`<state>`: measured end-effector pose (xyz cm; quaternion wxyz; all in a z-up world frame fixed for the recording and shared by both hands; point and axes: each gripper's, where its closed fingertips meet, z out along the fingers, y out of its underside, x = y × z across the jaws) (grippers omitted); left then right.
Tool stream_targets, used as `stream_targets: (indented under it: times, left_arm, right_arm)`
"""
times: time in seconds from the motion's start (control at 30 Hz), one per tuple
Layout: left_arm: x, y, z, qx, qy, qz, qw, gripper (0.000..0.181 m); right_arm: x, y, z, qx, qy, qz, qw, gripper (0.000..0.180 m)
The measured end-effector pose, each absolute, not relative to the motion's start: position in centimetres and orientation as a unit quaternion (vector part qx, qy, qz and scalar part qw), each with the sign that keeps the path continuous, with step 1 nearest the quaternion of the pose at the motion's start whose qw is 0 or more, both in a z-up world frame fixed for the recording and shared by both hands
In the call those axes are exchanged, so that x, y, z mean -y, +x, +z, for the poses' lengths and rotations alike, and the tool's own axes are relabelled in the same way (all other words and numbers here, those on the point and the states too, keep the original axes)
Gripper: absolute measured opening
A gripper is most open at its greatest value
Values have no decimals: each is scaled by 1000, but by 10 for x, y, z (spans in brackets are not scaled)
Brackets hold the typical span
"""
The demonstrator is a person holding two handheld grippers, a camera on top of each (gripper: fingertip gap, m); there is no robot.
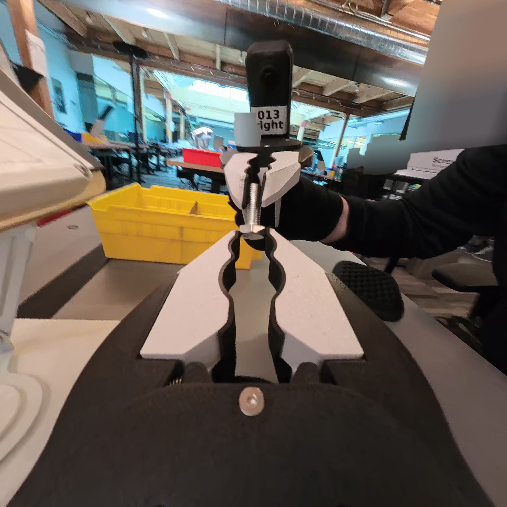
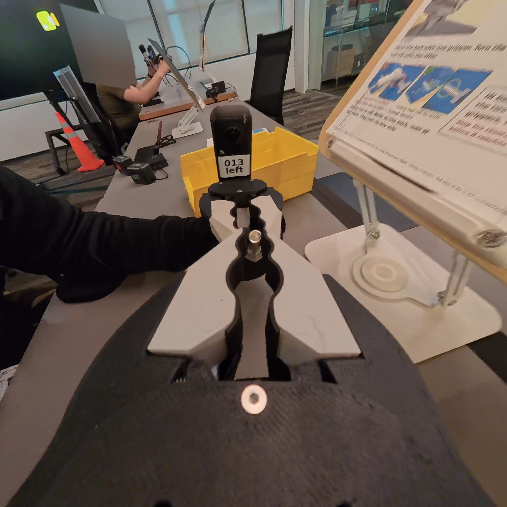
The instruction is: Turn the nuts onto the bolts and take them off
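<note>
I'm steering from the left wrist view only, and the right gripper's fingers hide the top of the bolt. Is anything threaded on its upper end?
Observer: No. In the right wrist view the bolt ends in a bare round face just above the right gripper, which clamps its shank. The only hex piece sits lower down.
Operator: Is anything on the table beyond the arm holding my left gripper?
Observer: Yes. Small black boxes with cables lie on the grey table, to the left of the yellow bin.
</note>
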<state>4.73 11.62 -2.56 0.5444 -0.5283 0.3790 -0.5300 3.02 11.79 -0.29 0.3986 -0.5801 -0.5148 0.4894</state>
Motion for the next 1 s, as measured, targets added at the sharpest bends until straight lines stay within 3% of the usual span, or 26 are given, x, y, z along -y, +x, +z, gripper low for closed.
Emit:
stream_targets:
  times: [0.1, 0.27, 0.37, 0.53, 0.73, 1.0]
  left_arm:
    - [-124, 44, -25, -368, -545, -507, 558, 35]
    - [-137, 33, -31, -349, -561, -489, 570, 18]
    - [-141, 32, -34, -345, -568, -479, 573, 8]
    - [-144, 39, -45, -352, -585, -459, 568, 6]
    - [-147, 42, -54, -362, -601, -442, 560, 6]
    - [-146, 40, -50, -361, -596, -443, 564, 10]
  right_arm:
    - [-133, 50, 19, 511, -584, 458, 434, 7]
    - [-217, 145, 44, 487, -676, 270, 483, 7]
    - [-272, 216, 25, 467, -754, 142, 440, 7]
    - [-324, 283, -45, 436, -842, 74, 309, 8]
    - [-345, 303, -117, 463, -869, -5, 176, 7]
    - [-358, 301, -157, 463, -882, -41, 74, 8]
